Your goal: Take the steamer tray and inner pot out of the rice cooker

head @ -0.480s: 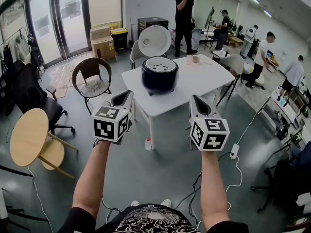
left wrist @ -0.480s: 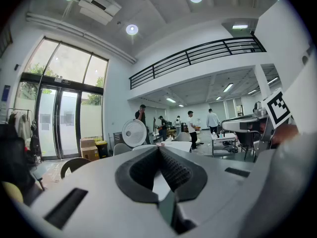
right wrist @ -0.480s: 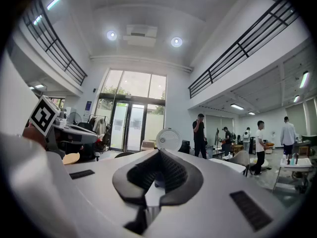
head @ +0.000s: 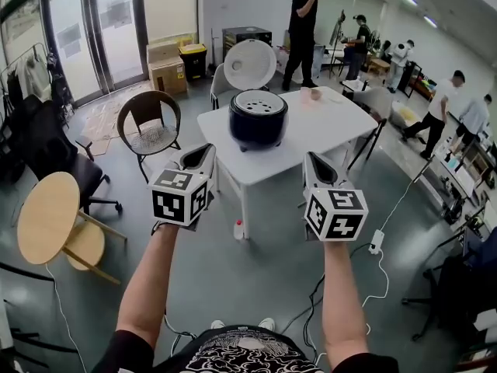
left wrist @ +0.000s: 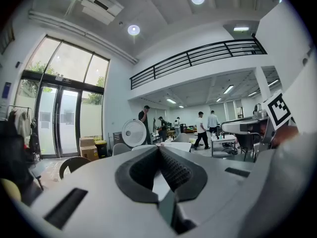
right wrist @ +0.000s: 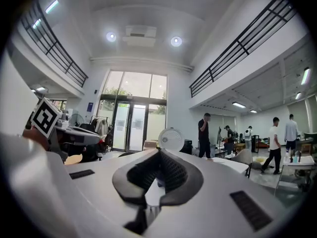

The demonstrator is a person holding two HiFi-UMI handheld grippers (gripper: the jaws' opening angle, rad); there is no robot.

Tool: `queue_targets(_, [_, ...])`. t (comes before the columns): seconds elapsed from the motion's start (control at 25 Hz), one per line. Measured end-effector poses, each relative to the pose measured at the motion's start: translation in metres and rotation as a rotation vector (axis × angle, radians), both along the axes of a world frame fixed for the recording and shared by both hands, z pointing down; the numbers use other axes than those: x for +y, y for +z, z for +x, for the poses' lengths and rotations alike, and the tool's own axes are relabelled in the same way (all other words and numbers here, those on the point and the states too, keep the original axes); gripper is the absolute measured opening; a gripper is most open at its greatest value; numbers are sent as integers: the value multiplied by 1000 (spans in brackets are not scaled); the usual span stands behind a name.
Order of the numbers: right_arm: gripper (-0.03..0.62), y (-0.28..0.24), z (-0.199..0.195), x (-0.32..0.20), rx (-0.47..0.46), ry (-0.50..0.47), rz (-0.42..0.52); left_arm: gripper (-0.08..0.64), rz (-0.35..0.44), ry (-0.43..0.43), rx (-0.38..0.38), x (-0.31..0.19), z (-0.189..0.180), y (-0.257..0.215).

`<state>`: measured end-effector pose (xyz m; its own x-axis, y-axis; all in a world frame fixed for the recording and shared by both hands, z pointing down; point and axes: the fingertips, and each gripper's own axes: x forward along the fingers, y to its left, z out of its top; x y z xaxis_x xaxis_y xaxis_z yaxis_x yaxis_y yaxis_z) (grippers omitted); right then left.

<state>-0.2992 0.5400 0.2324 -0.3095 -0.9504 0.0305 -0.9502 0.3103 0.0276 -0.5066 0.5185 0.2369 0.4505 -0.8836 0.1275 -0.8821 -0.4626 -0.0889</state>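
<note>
A black rice cooker (head: pixel 258 119) stands on the white table (head: pixel 326 127) ahead, its round white lid (head: pixel 249 65) raised behind it. A white perforated steamer tray (head: pixel 258 102) lies in its open top; the inner pot is hidden under it. My left gripper (head: pixel 203 152) and right gripper (head: pixel 312 160) hover side by side in front of the table, well short of the cooker. Both are shut with nothing between the jaws. The lid (left wrist: pixel 133 133) shows past the left gripper (left wrist: pixel 159 150), and the lid (right wrist: pixel 171 139) also shows past the right gripper (right wrist: pixel 159 153).
A small cup (head: pixel 314 94) sits at the table's far side. A dark wicker chair (head: pixel 149 124) stands left of the table, a round wooden table (head: pixel 48 216) nearer left. A bottle (head: pixel 238 230) stands on the floor by the table leg, cables (head: pixel 373 274) run right. Several people stand behind.
Both grippers hold their place. The people in the background have shifted, and the view has turned very slightly.
</note>
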Motion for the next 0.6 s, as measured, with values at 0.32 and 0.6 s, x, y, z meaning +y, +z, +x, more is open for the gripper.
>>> queue_targets(0.32, [72,5,-8,-5,3,-28,-10,45,-12,-10,6,-6,-4,7])
queue_targets(0.6, [99,4,-10,0,-2,-47,-15,117,-5,-23,4,-2,-6,4])
